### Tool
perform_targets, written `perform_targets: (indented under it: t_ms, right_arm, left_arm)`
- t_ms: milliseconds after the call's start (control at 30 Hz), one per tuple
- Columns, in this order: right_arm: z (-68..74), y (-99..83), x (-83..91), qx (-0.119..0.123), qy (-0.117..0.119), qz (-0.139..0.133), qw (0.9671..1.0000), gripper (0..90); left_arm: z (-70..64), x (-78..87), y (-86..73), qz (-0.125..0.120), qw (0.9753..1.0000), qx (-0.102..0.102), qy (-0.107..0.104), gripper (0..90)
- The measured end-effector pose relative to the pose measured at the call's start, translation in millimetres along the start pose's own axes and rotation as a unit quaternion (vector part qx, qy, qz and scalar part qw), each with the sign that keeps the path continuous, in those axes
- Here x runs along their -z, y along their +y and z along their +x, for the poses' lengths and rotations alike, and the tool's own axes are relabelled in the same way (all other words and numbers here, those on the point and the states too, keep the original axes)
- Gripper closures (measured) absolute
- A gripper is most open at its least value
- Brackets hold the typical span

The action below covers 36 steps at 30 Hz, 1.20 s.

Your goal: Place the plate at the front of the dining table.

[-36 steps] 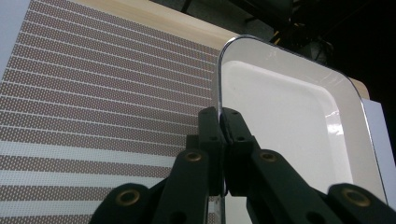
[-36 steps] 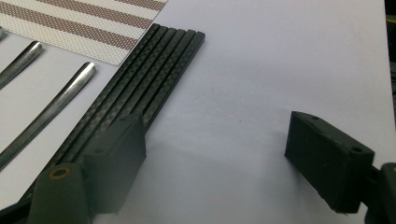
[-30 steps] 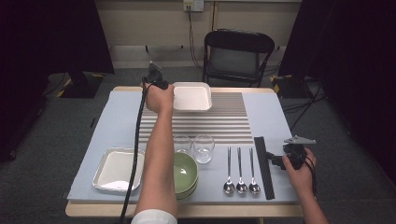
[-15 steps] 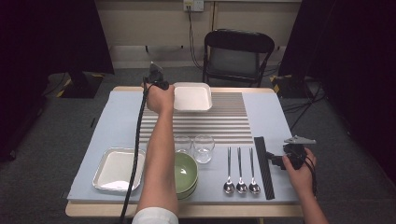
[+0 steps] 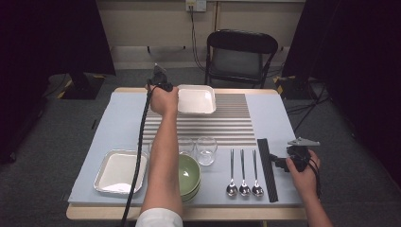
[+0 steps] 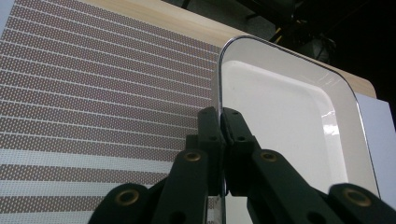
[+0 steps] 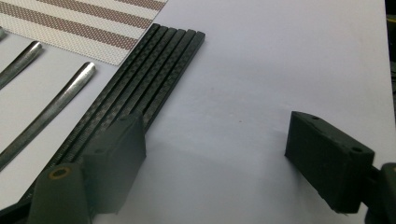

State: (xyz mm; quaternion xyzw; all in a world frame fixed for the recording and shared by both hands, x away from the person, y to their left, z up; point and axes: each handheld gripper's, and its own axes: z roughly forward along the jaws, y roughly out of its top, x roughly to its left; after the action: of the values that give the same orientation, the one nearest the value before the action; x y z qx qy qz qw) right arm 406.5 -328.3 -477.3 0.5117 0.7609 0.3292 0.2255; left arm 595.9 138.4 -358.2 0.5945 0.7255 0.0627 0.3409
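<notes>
A white square plate (image 6: 280,126) sits at the far edge of the striped placemat (image 5: 208,124), its left rim pinched between the closed jaws of the left gripper (image 6: 219,116). The left arm stretches fully forward across the mat. The right gripper (image 7: 215,154) rests right of the mat beside black chopsticks (image 7: 140,79), jaws wide apart, seemingly empty.

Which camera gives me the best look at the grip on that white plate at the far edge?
The left gripper view: the left gripper is shut on the white plate rim. The high view shows the plate whole, but the hand hides the grip.
</notes>
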Motion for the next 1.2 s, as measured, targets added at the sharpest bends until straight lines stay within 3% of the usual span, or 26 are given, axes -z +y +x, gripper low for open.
perform_targets:
  t_ms: [1200]
  right_arm:
    - [-0.1,0.0,0.0,0.0,0.0,0.0,1.0,19.4]
  left_arm:
    - [-1.8,-16.9,-3.7,0.011,0.9998,-0.013,0.006,86.9]
